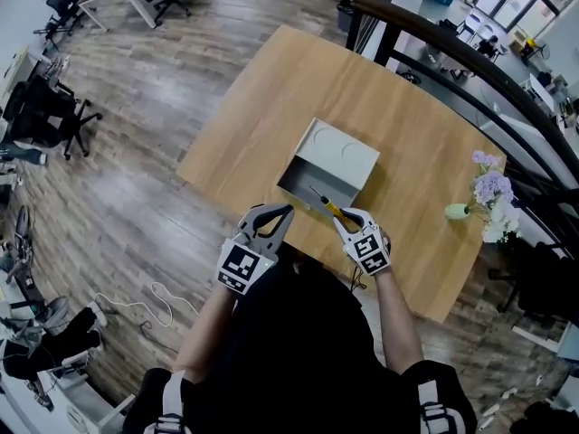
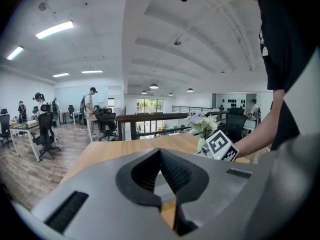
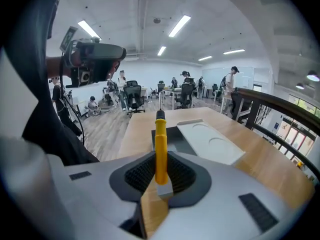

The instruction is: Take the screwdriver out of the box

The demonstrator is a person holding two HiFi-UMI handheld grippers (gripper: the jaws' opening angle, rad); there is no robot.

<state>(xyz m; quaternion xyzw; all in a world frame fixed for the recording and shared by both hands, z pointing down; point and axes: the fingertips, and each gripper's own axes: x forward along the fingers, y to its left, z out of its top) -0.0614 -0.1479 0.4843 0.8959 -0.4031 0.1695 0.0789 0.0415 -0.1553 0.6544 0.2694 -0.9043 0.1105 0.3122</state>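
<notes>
A grey box (image 1: 312, 181) stands open on the wooden table (image 1: 407, 143), its lid (image 1: 342, 155) lying flat behind it. My right gripper (image 1: 347, 217) is lifted just in front of the box and is shut on the screwdriver (image 1: 331, 208). In the right gripper view the screwdriver's yellow handle (image 3: 160, 143) stands up between the pads, its black tip over the box (image 3: 175, 136) and beside the lid (image 3: 212, 142). My left gripper (image 1: 282, 212) hovers near the box's front left corner, jaws together with nothing in them; its view shows the right gripper's marker cube (image 2: 220, 147).
A small vase of pale flowers (image 1: 488, 197) stands near the table's right edge, also seen in the left gripper view (image 2: 202, 126). A dark railing (image 1: 452, 48) runs behind the table. Office chairs (image 1: 45, 116) and a cable (image 1: 149, 304) are on the wooden floor to the left.
</notes>
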